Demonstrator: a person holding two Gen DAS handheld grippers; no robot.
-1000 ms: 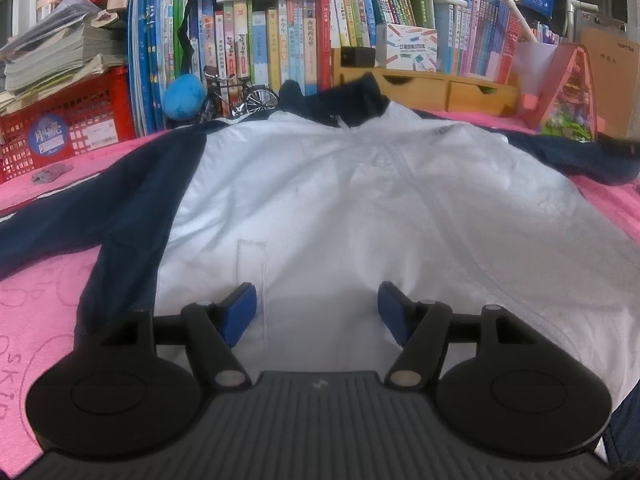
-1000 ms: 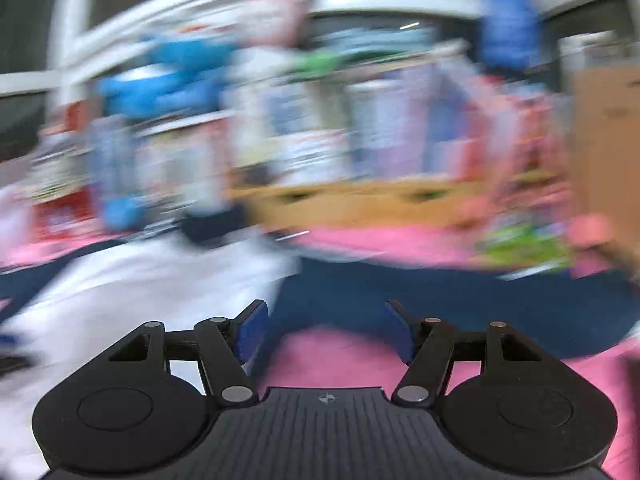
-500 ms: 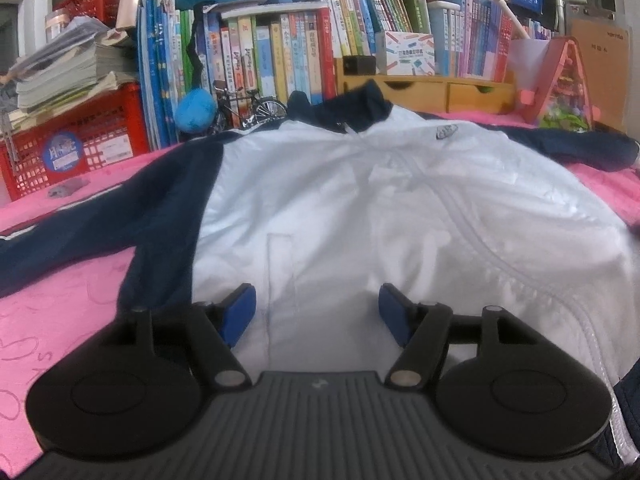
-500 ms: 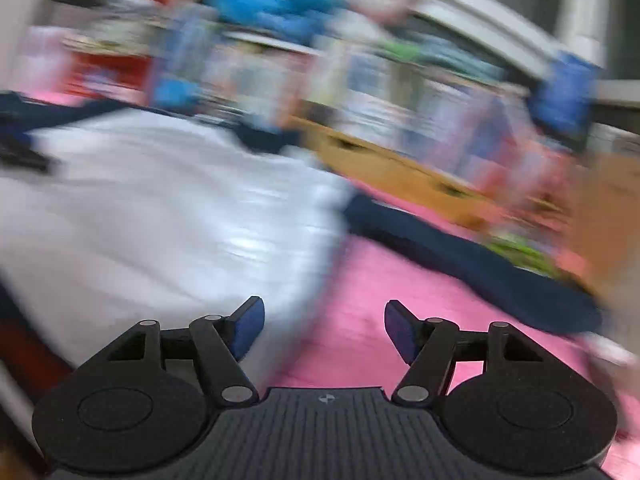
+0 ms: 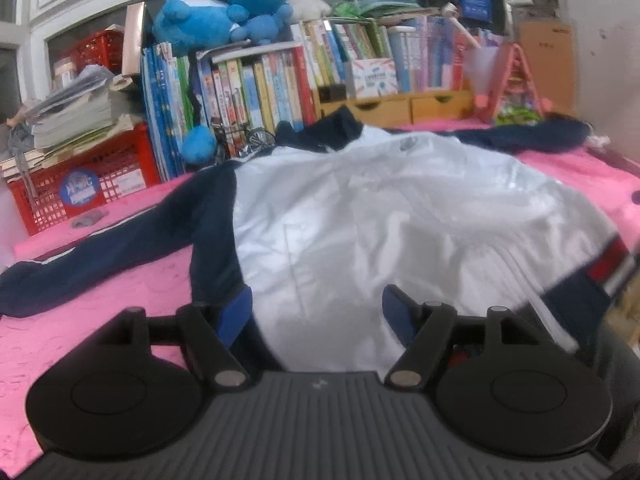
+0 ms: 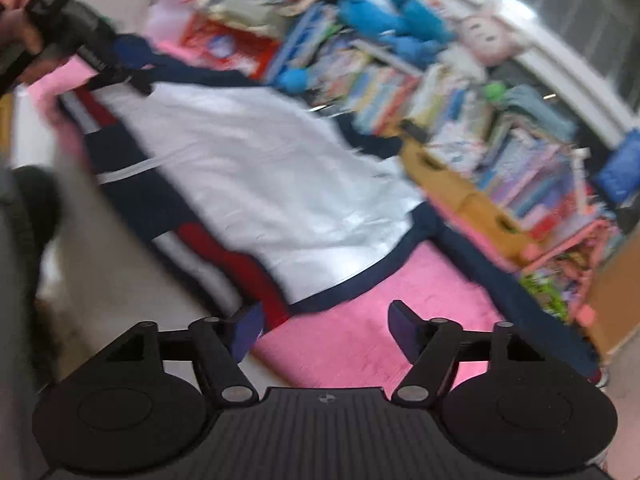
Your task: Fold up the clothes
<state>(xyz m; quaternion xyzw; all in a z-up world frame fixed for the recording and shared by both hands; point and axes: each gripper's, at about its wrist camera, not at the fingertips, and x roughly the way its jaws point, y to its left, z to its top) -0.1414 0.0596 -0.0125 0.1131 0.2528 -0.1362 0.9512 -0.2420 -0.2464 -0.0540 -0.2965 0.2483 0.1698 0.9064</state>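
Both grippers are opening over nothing: the left gripper (image 5: 316,312) above the white-and-navy jacket (image 5: 380,216) spread mid-frame on the pink cover (image 5: 120,300), the right gripper (image 6: 326,330) at its lower hem corner (blurred). A shallow pinch could drag one layer and skew the fold.
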